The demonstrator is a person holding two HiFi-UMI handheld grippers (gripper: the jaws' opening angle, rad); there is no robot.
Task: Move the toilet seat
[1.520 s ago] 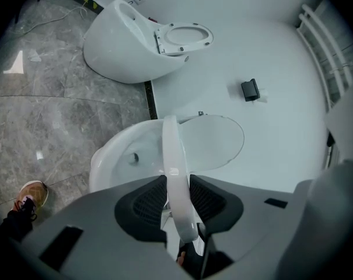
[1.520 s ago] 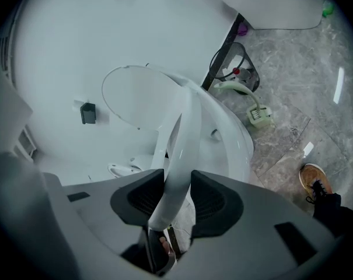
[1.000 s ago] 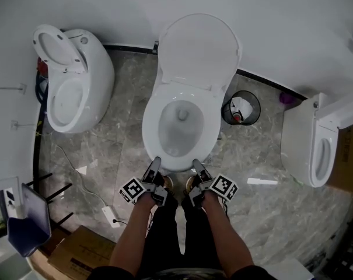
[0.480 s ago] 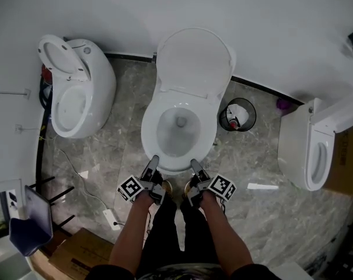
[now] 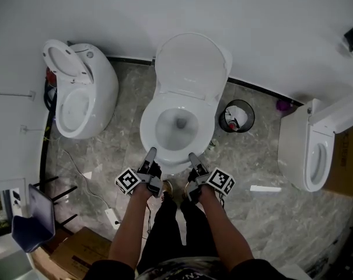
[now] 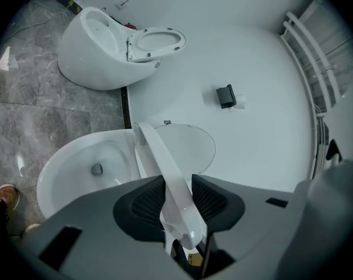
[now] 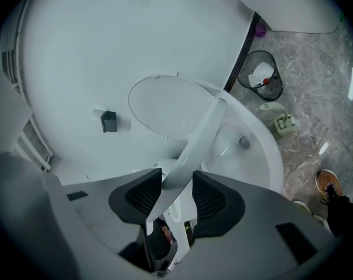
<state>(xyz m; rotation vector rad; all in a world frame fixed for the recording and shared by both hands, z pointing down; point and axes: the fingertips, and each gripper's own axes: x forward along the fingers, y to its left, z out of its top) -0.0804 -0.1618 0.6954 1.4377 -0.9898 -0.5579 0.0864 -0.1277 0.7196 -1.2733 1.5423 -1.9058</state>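
The middle toilet (image 5: 164, 150) has its lid (image 5: 191, 63) standing up against the wall. Its white seat ring (image 5: 148, 127) is tilted, front edge raised off the bowl. My left gripper (image 5: 148, 156) is shut on the ring's front left and my right gripper (image 5: 194, 159) on its front right. In the left gripper view the seat (image 6: 164, 168) runs as a white band between the dark pads (image 6: 146, 202) of that gripper (image 6: 177, 194), with the bowl (image 6: 77, 168) below. In the right gripper view the seat (image 7: 199, 139) passes between the pads (image 7: 211, 198) of that gripper (image 7: 176, 194).
A second toilet (image 5: 80, 98) stands at the left and a third (image 5: 307, 150) at the right. A black waste bin (image 5: 236, 116) sits close to the middle bowl's right side. A cardboard box (image 5: 77, 249) and a cable (image 5: 77, 162) lie on the marble floor at the lower left.
Both grippers have risen together, carrying the front of the seat ring up off the bowl. The lid has stayed up.
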